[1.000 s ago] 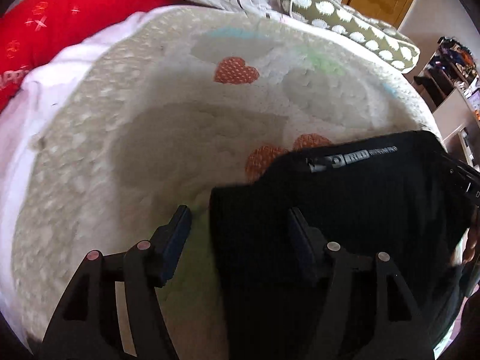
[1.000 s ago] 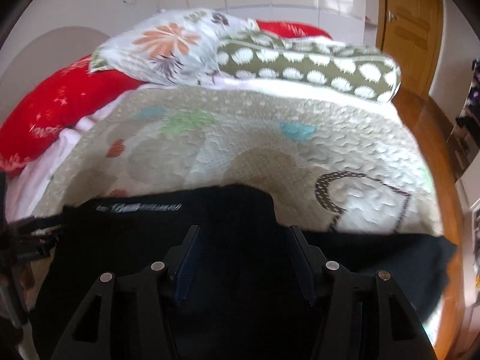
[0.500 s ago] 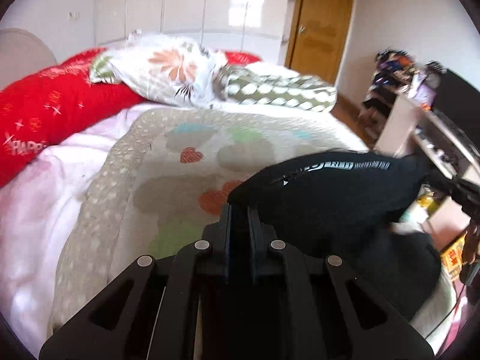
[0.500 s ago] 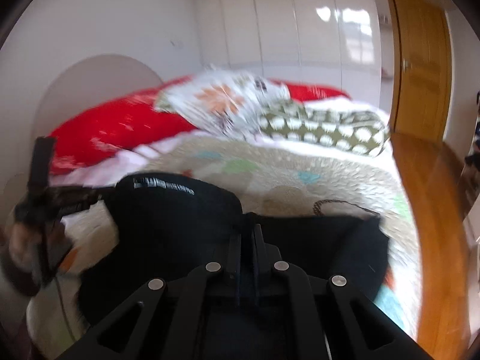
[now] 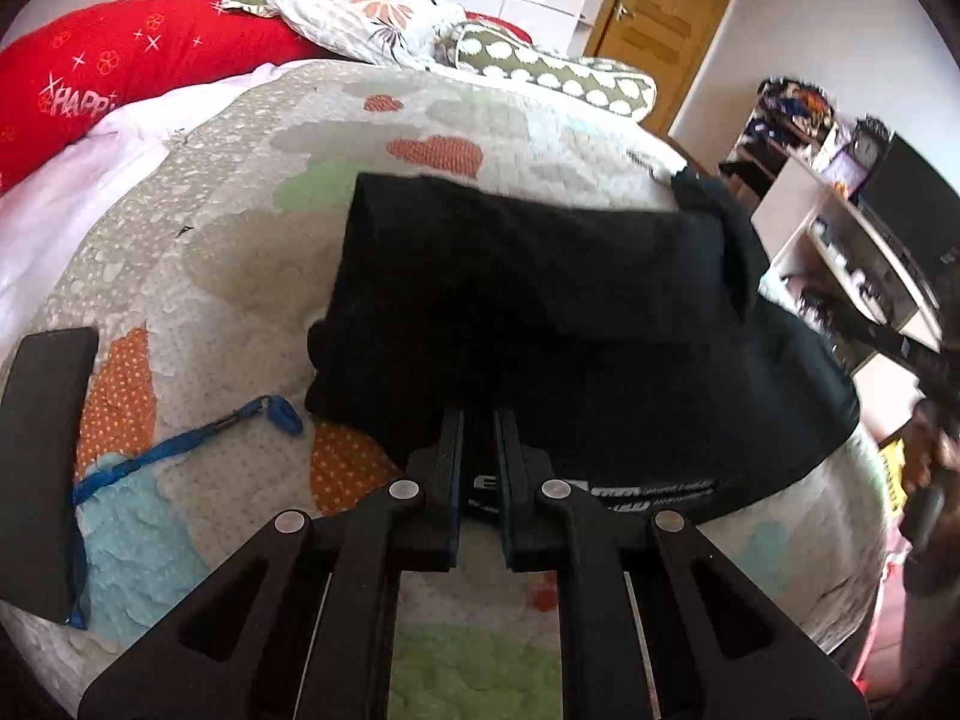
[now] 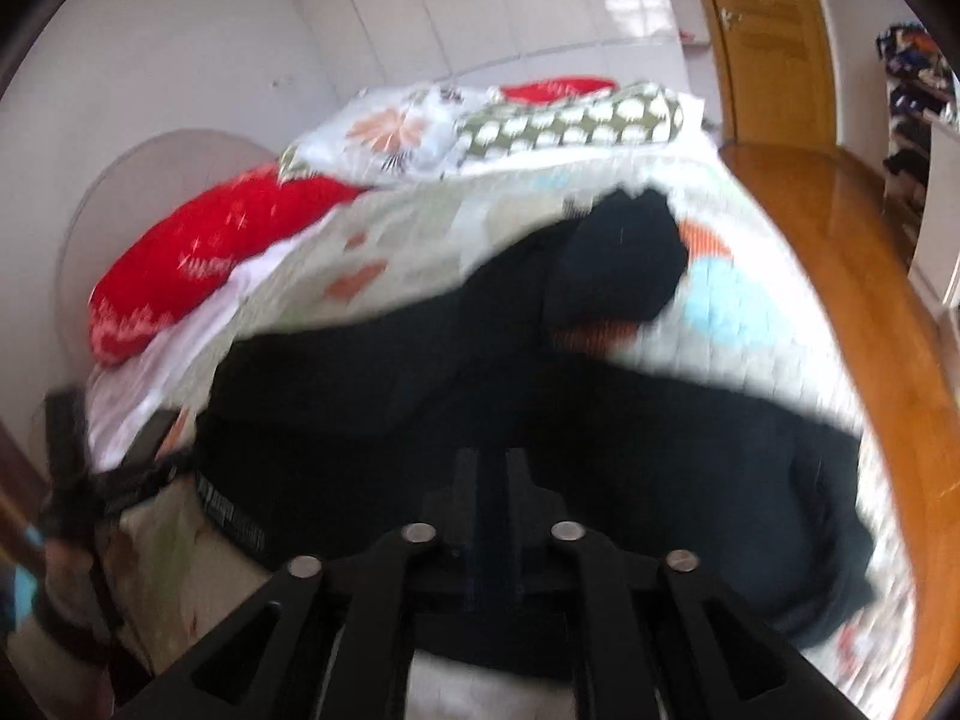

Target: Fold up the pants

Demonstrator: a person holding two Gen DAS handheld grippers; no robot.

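1. Black pants [image 5: 540, 300] lie on the quilt [image 5: 240, 252], near the pillows' foot side, partly doubled over.
2. Left gripper [image 5: 478, 456] and right gripper [image 6: 491, 480] both pinch the near hem.
3. More folding remains, I'd judge.

Left gripper [image 5: 479, 438] jaws pinch the black pants [image 5: 540, 300] on the quilt [image 5: 240, 240].
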